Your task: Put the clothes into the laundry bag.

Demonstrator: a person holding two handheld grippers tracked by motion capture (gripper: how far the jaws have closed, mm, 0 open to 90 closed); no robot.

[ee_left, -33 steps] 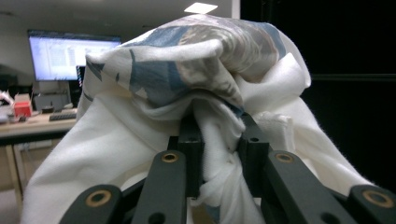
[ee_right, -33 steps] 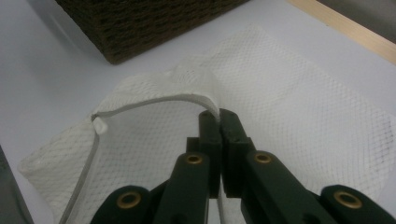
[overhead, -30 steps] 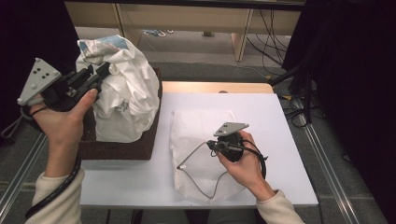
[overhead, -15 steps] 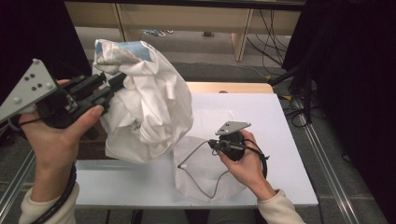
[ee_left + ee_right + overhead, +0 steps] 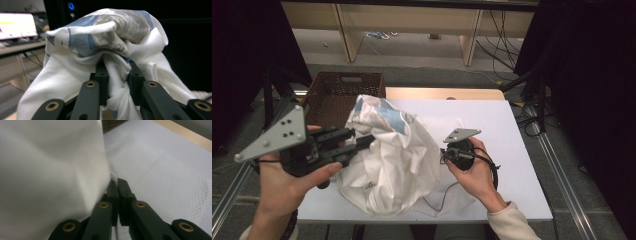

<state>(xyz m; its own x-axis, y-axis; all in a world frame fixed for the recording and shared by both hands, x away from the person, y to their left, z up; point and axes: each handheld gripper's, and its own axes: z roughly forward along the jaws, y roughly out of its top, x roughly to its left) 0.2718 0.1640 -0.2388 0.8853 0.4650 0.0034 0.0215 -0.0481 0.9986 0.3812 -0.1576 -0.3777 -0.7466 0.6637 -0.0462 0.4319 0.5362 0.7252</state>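
Observation:
A white garment with a blue print (image 5: 392,160) hangs bunched above the table, my left gripper (image 5: 367,142) shut on a fold of it. In the left gripper view the cloth (image 5: 105,45) is pinched between the jaws of the left gripper (image 5: 117,75). A white mesh bag (image 5: 452,200) lies flat on the table, partly hidden under the garment. My right gripper (image 5: 443,157) rests on the bag, pointing left. In the right gripper view the gripper (image 5: 118,185) is shut on a white cord at the edge of the mesh bag (image 5: 162,170), with the garment (image 5: 50,170) pressing against its left side.
A brown wicker basket (image 5: 337,95) stands off the table's far left corner. The white table (image 5: 512,130) has a wooden strip (image 5: 442,93) along its back edge. Cables lie on the floor behind, and metal rails run along both sides.
My left gripper has carried the garment from above the basket rightward and nearer, over the table and the mesh bag. The right gripper has stayed where it was.

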